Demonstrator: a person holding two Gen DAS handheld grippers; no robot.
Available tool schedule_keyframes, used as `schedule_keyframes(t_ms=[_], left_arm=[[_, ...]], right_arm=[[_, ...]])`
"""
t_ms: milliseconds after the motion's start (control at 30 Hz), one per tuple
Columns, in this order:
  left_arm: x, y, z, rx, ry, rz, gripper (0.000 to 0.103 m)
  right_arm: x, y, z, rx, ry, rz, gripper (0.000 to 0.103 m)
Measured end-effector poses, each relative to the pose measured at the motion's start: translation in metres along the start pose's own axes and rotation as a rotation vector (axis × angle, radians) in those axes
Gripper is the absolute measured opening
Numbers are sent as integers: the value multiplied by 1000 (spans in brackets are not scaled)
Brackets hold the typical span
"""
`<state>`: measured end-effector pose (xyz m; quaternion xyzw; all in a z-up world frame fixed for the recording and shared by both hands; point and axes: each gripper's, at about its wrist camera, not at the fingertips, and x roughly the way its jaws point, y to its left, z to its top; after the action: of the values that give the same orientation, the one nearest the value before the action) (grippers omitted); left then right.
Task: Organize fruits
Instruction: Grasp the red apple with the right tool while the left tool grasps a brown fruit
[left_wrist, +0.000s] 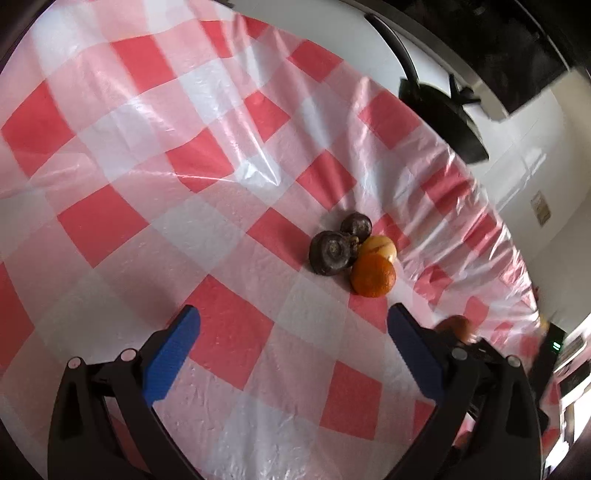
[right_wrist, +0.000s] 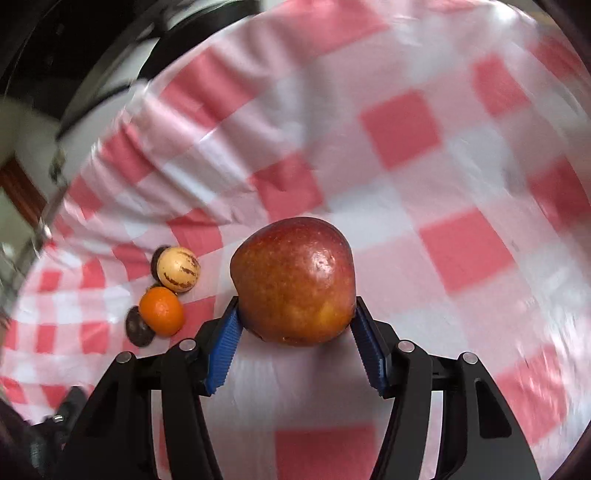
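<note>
A cluster of small fruits lies on the checked cloth: an orange (left_wrist: 373, 275), a yellow striped fruit (left_wrist: 377, 247) and two dark purple fruits (left_wrist: 330, 253). My left gripper (left_wrist: 293, 325) is open and empty, just short of the cluster. My right gripper (right_wrist: 295, 314) is shut on a red apple (right_wrist: 293, 280) and holds it above the cloth. In the right wrist view the orange (right_wrist: 161, 311), the yellow striped fruit (right_wrist: 178, 269) and a dark fruit (right_wrist: 137, 328) lie to the left of the apple. The apple shows blurred behind my left gripper's right finger (left_wrist: 456, 326).
A red-and-white checked plastic cloth (left_wrist: 184, 184) covers the table. Its edge (left_wrist: 480, 221) runs close behind the fruit cluster. A black chair (left_wrist: 443, 114) stands beyond the edge.
</note>
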<state>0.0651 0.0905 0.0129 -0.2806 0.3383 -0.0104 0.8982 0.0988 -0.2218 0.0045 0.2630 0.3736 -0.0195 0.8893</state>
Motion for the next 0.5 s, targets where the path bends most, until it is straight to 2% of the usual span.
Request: schedule_keyframes(t_ms=[100, 200, 233, 333, 400, 500], left_arm=[[9, -17, 4, 91, 5, 68, 101], [41, -45, 15, 303, 74, 184, 100], [49, -49, 18, 337, 91, 209, 94], [76, -57, 29, 391, 150, 237, 87], [94, -64, 33, 462, 189, 269, 83], [106, -70, 37, 527, 192, 299, 78]], right_arm=[[-2, -9, 0, 60, -10, 44, 58], [-4, -10, -1, 77, -13, 64, 58], [-5, -10, -1, 73, -17, 70, 58], [-8, -4, 1, 59, -27, 63, 58], [-11, -2, 1, 47, -33, 57, 58], [-10, 3, 1, 21, -45, 48, 58]])
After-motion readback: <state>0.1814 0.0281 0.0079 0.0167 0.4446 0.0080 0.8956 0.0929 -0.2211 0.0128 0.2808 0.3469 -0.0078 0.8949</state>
